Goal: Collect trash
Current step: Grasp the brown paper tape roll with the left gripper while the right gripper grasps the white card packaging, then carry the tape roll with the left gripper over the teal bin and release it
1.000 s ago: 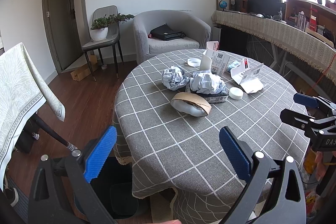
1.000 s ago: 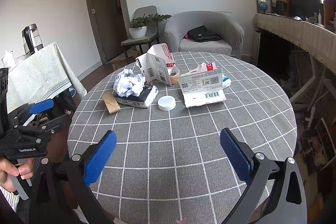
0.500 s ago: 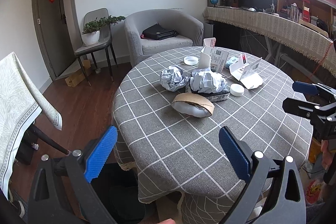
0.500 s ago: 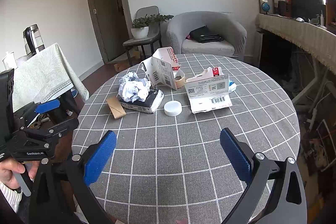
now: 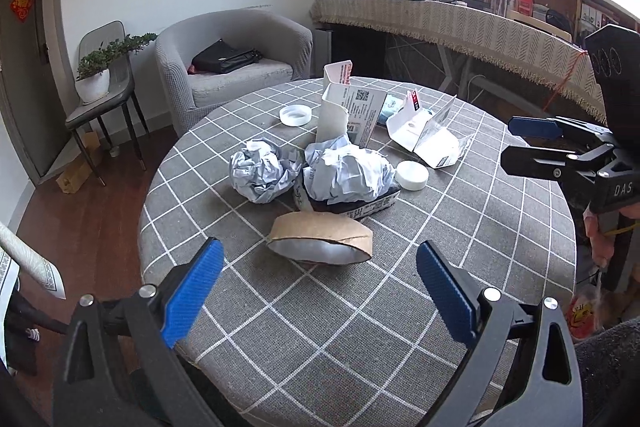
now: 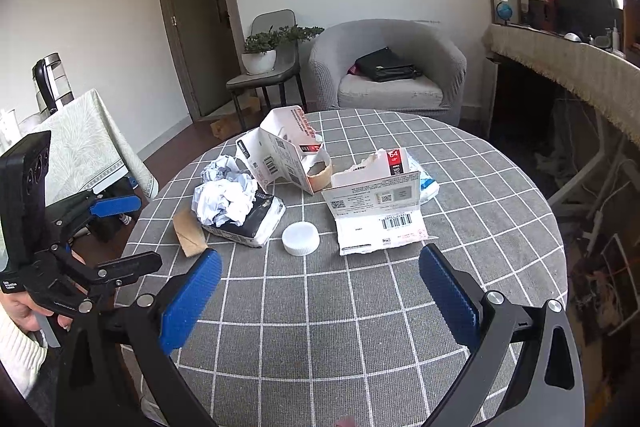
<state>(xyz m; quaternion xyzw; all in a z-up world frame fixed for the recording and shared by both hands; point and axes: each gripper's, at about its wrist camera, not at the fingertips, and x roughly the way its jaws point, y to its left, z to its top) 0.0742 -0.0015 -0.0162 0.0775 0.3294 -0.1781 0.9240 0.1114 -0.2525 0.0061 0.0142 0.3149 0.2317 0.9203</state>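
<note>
Your left tongs (image 5: 316,291) come closer to the cardboard ring (image 5: 320,239); both tongs stay open, empty. It looks light, soft: pinch its rim.

Home living room, armchair (image 6: 386,75), dining table (image 6: 500,227)

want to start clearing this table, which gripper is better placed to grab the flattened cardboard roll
Left. The left gripper is open, and the cardboard roll lies just beyond its fingertips. The right gripper, also open, faces the white cap instead; there the roll sits off to its left.
</note>
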